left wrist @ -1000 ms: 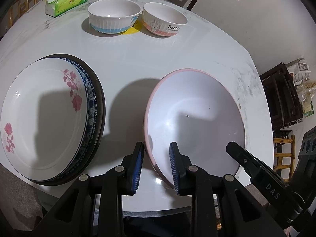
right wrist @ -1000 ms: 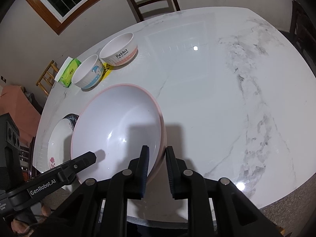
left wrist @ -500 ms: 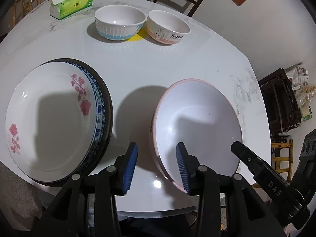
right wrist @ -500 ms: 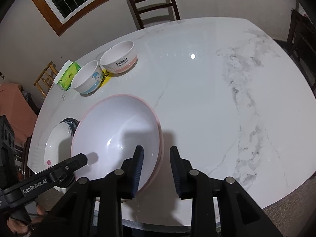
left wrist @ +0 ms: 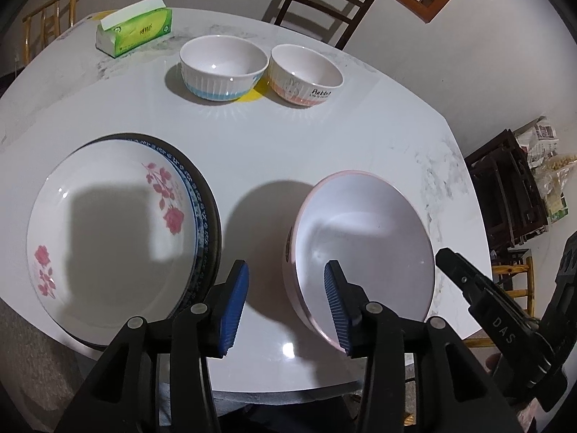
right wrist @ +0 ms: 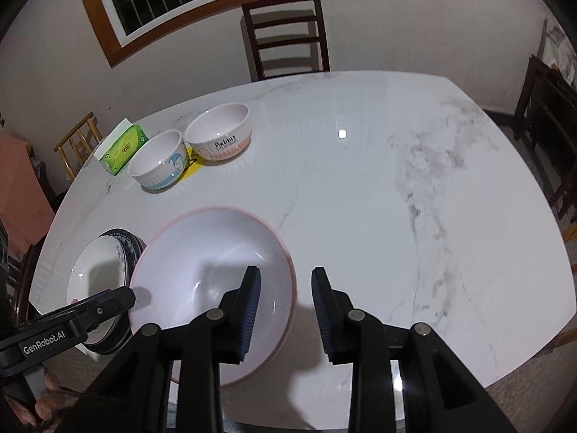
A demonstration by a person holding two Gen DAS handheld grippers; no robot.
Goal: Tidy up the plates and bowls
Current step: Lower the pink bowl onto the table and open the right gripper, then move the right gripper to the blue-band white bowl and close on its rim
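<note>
Left wrist view. The left gripper [left wrist: 285, 303] has its jaws spread wide apart, holding nothing; the near-left rim of the large pink-rimmed bowl [left wrist: 360, 238] lies between the two blue pads [left wrist: 337, 305], though whether the right-hand pad touches the bowl's inner wall cannot be told from this angle. The bowl sits on the white marble surface [left wrist: 324, 137], near its front edge. To its left, apart from it, stands a stack of plates [left wrist: 108, 238]: a white plate with red flowers on top, a blue-patterned rim and a dark rim showing beneath. Toward the far side stand two small ribbed bowls just beside each other, the blue-banded bowl [left wrist: 221, 66] and the pink "Rabbit" bowl [left wrist: 306, 75], with a yellow patch [left wrist: 252, 95] on the surface between them. A green tissue box [left wrist: 135, 32] lies beyond them to the left. The right gripper [left wrist: 497, 310] enters at lower right.

Right wrist view. The right gripper [right wrist: 285, 310] likewise has its jaws wide apart and empty, straddling the right rim of the large pink-rimmed bowl [right wrist: 202, 274]; one pad [right wrist: 252, 306] hangs over the bowl's interior, the other over bare surface [right wrist: 396, 198]. The stack of plates [right wrist: 101, 270] lies left of the bowl, partly hidden behind the left gripper's [right wrist: 90, 310] finger. A dark wooden chair [right wrist: 288, 36] stands behind the surface.
</note>
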